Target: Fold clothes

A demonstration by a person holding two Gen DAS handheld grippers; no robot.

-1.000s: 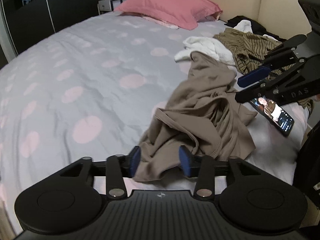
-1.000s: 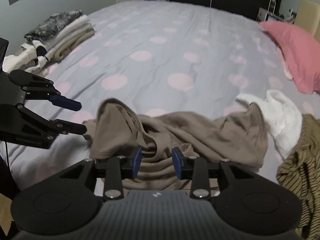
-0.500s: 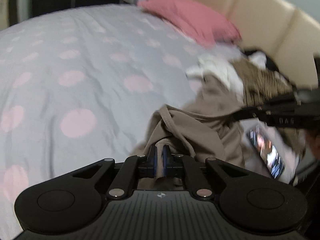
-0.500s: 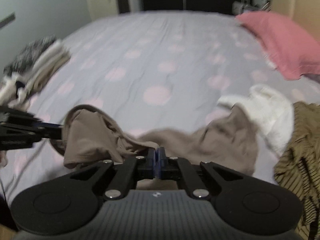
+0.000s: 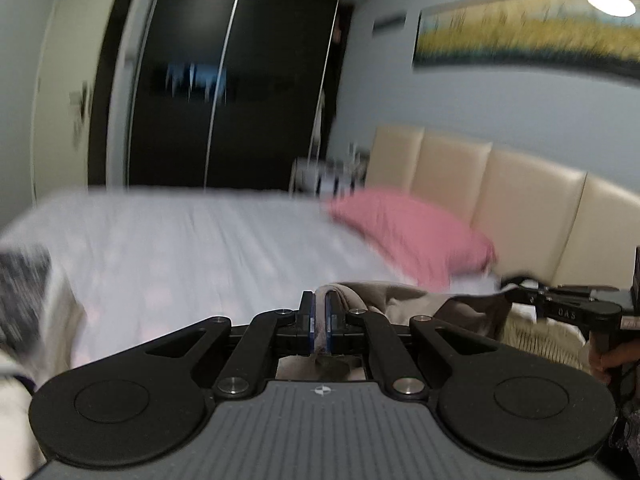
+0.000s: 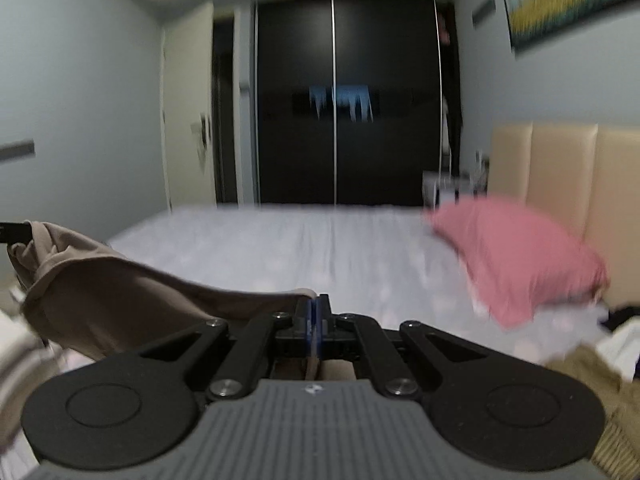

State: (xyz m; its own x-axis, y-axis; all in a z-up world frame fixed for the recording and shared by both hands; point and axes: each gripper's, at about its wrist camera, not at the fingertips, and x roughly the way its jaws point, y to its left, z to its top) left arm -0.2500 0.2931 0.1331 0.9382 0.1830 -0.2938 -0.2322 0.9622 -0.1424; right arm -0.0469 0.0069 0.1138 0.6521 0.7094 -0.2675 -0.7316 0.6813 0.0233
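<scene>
A taupe garment (image 6: 120, 296) hangs in the air over the bed, stretched between both grippers. In the left wrist view my left gripper (image 5: 319, 304) is shut on a fold of the same garment (image 5: 396, 300), which runs right toward the other gripper's black fingers (image 5: 560, 300). In the right wrist view my right gripper (image 6: 314, 310) is shut on the cloth's edge, and the fabric sweeps left up to the left gripper's tip (image 6: 14, 231). Both views are blurred.
A pale bed sheet with pink dots (image 6: 320, 252) spreads ahead, with a pink pillow (image 6: 516, 264) by the beige headboard (image 5: 520, 208). A striped olive garment (image 6: 592, 376) lies at right. Folded clothes (image 5: 24, 280) sit at left. A dark wardrobe (image 6: 344, 120) stands behind.
Both grippers shut on the taupe garment and rose, lifting it off the bed. The views tilted up from the mattress to the wardrobe and wall.
</scene>
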